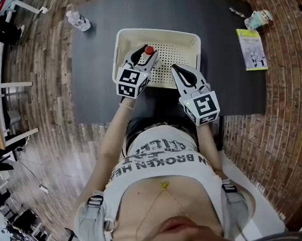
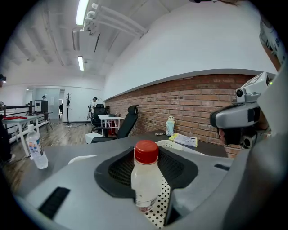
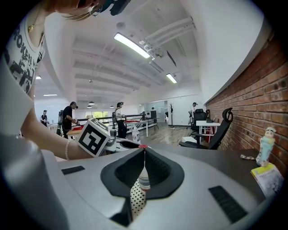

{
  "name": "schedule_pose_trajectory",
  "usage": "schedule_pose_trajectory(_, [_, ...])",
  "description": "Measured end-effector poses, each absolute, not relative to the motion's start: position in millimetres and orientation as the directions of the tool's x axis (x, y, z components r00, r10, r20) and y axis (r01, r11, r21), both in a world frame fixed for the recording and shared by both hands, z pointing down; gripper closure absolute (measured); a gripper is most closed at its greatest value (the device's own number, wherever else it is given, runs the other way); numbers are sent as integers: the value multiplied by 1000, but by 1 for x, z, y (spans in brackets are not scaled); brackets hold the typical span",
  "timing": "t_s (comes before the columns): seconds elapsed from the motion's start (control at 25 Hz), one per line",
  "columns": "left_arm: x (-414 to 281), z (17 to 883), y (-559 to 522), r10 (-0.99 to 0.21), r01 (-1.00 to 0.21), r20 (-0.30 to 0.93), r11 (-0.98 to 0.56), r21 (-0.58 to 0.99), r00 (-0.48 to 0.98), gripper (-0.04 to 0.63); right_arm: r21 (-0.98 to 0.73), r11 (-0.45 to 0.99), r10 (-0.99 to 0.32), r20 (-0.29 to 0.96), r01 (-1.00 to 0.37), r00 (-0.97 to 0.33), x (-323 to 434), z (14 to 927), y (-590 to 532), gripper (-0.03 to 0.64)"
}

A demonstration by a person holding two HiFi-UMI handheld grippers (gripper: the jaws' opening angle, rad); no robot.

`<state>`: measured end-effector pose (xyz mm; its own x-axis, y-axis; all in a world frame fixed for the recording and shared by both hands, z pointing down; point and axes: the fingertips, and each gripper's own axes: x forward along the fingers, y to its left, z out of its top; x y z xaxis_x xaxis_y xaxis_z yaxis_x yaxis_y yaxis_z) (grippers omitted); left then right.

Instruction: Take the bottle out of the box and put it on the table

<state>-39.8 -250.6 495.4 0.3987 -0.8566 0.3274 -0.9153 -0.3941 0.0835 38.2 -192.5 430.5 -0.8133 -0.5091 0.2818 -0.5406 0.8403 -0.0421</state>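
A small white bottle point(image 1: 148, 50) with a red cap stands upright in the cream perforated box point(image 1: 159, 34) on the dark table point(image 1: 95, 26). My left gripper point(image 1: 145, 53) reaches into the box with its jaws apart on either side of the bottle point(image 2: 146, 175). In the left gripper view, dotted box floor point(image 2: 161, 202) shows between the bottle and the right jaw. My right gripper point(image 1: 174, 67) hovers over the box's near right part with its jaws together. In the right gripper view only a thin slit between them shows a strip of the bottle point(image 3: 144, 182).
A clear water bottle point(image 1: 78, 20) stands at the table's far left. A yellow-green booklet point(image 1: 251, 50) and a small pale figure-shaped container point(image 1: 258, 19) lie at the far right. The person's body is close against the table's near edge.
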Motion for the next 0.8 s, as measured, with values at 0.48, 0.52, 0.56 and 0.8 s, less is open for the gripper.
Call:
schedule_pose_trajectory(0.48, [-41, 492, -248, -844, -909, 347, -411, 68, 408, 435, -16, 808, -563, 274, -589, -780, 41, 418, -189, 607])
schedule_pose_trajectory(0.52, [-42, 490, -248, -839, -907, 354, -416, 69, 413, 435, -16, 804, -568, 274, -594, -776, 42, 417, -188, 607])
schedule_pose_trajectory(0.56, [-42, 487, -248, -835, -903, 355, -423, 70, 419, 436, -15, 801, -572, 274, -598, -773, 42, 416, -188, 607])
schedule_pose_trajectory(0.8, [-49, 443, -247, -830, -885, 317, -461, 73, 459, 436, -2, 798, -579, 276, -602, -768, 38, 412, -187, 607])
